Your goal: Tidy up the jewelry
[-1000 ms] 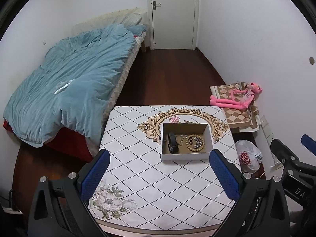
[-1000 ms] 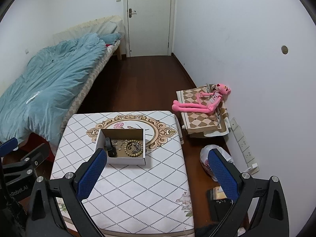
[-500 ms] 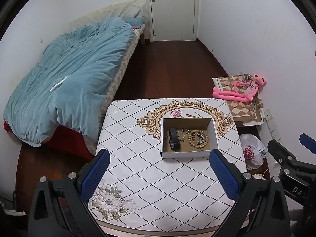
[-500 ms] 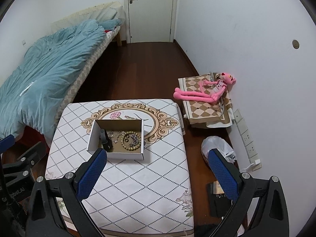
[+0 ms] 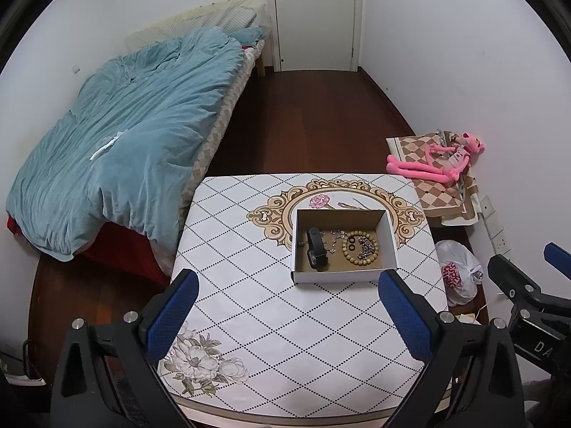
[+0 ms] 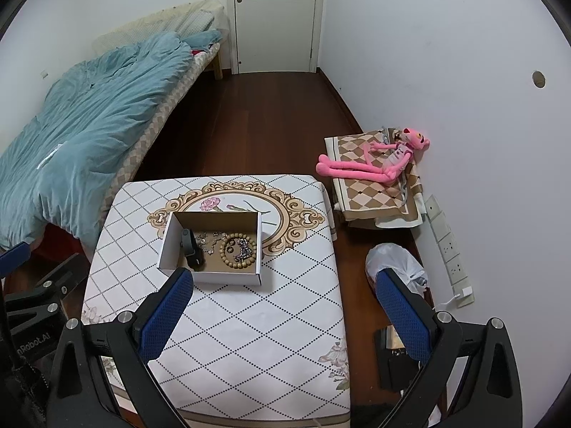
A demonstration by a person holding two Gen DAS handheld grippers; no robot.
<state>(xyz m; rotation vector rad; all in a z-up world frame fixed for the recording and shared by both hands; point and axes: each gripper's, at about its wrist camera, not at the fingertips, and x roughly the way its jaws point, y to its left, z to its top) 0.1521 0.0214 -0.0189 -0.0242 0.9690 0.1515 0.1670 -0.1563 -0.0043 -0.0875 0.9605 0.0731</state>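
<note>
A white cardboard box (image 5: 390, 239) (image 6: 167, 246) stands on the patterned table (image 5: 257, 285) (image 6: 249, 321). Inside lie a black wristband (image 5: 317, 248) (image 6: 191, 246), a wooden bead bracelet (image 5: 359, 246) (image 6: 238, 248) and thin silver chains (image 5: 332, 237) (image 6: 208, 240). My left gripper (image 5: 287, 306) is open and empty, held high above the near part of the table. My right gripper (image 6: 285, 306) is open and empty, above the table's right edge.
A bed with a blue duvet (image 5: 125, 149) stands left of the table. A pink plush toy (image 6: 378, 164) lies on a checked cloth by the right wall. A white plastic bag (image 6: 396, 267) sits on the dark wood floor. A white door (image 5: 314, 18) is at the back.
Both grippers have risen and tilted a little, so the table and box sit lower and closer to the middle of each view. Both stay open and empty.
</note>
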